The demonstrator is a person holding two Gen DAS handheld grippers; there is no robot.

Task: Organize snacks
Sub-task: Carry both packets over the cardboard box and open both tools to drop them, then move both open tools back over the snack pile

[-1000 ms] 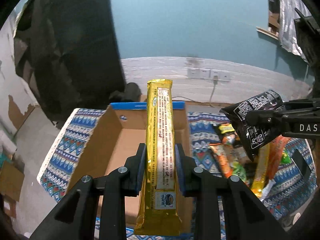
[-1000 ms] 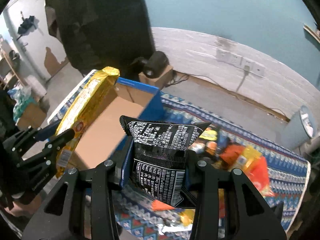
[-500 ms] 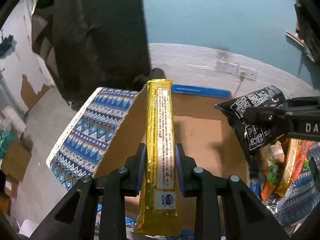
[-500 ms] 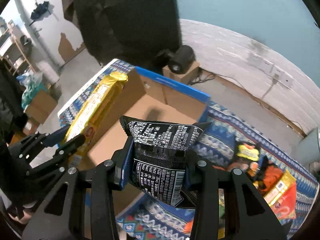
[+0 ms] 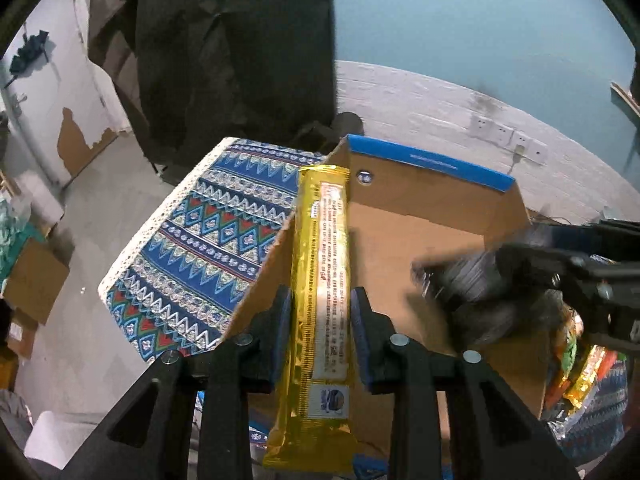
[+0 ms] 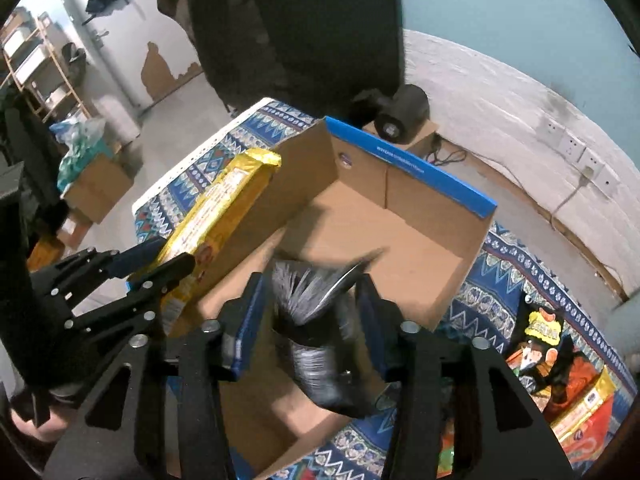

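My left gripper (image 5: 320,312) is shut on a long gold snack pack (image 5: 322,280), held upright over the left wall of an open cardboard box (image 5: 420,240) with a blue rim. The gold pack also shows in the right wrist view (image 6: 224,208). My right gripper (image 6: 310,300) sits above the inside of the box (image 6: 360,232) with a black snack bag (image 6: 316,340) between its jaws; the bag is motion-blurred and the jaws look wider apart. The bag also shows blurred in the left wrist view (image 5: 472,292).
The box stands on a blue patterned cloth (image 5: 200,240). Several loose snack packs (image 6: 560,380) lie on the cloth to the right of the box. Cardboard boxes (image 6: 96,184) stand on the floor at left. A black speaker (image 6: 400,112) sits behind the table.
Both grippers moved left and forward over the box. The right gripper's jaws have spread and the black bag is blurred, slipping downward. The gold pack stays gripped.
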